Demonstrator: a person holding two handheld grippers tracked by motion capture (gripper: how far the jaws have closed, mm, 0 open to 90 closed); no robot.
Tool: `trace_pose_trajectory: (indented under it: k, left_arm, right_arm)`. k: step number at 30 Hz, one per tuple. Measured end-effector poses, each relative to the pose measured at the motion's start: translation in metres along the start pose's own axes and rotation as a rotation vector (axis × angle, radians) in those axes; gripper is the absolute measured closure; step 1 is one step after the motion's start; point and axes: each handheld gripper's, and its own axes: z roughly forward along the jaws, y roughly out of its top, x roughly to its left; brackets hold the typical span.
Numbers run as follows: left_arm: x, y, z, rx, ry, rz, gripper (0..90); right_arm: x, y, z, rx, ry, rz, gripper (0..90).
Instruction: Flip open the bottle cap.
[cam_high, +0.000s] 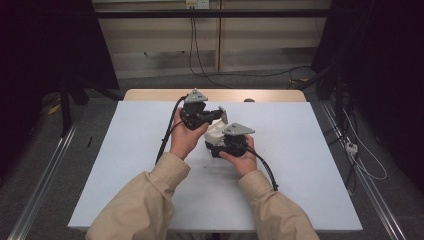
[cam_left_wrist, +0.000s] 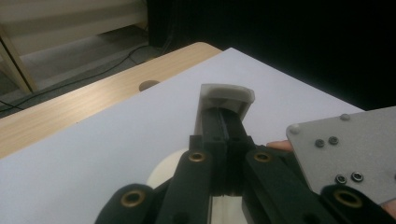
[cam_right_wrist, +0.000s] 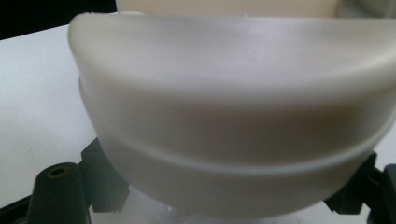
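Observation:
A white rounded container (cam_high: 216, 132) is held above the middle of the table between both hands. In the right gripper view its curved white wall (cam_right_wrist: 233, 116) looms very close, with my black jaws on either side of its base. My right gripper (cam_high: 231, 145) is shut on it from the near side. My left gripper (cam_left_wrist: 225, 122) has its jaws pressed together on a thin grey translucent flap (cam_left_wrist: 226, 97), which stands up at the container's far edge (cam_high: 223, 114). The cream round body (cam_left_wrist: 164, 171) lies just below the left jaws.
The light blue-white mat (cam_high: 125, 165) covers the table, with a bare wooden strip (cam_high: 150, 95) and a round hole (cam_left_wrist: 148, 85) along the far edge. Cables trail from both grippers across the mat. Dark frames and floor cables surround the table.

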Motion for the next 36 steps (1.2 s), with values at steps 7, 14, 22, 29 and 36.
trace_pose_trajectory:
  k: [7, 14, 22, 29, 36]
  left_arm:
    - [0.001, 0.002, 0.003, 0.003, -0.003, -0.001, 90.0]
    - [0.002, 0.004, 0.006, 0.003, -0.006, 0.002, 90.0]
    - [0.001, 0.007, 0.009, 0.007, -0.004, 0.006, 90.0]
    - [0.002, 0.008, 0.012, 0.008, -0.009, 0.006, 90.0]
    - [0.003, 0.008, 0.014, 0.004, -0.013, -0.004, 90.0]
  right_arm:
    - [0.0, 0.0, 0.0, 0.0, 0.001, -0.001, 18.7]
    - [0.0, 0.0, 0.0, 0.001, 0.002, -0.002, 18.7]
    - [0.0, 0.0, 0.0, 0.002, 0.001, -0.003, 18.7]
    - [0.0, 0.0, 0.0, 0.003, 0.001, -0.003, 18.7]
    - [0.0, 0.0, 0.0, 0.001, 0.001, -0.003, 18.7]
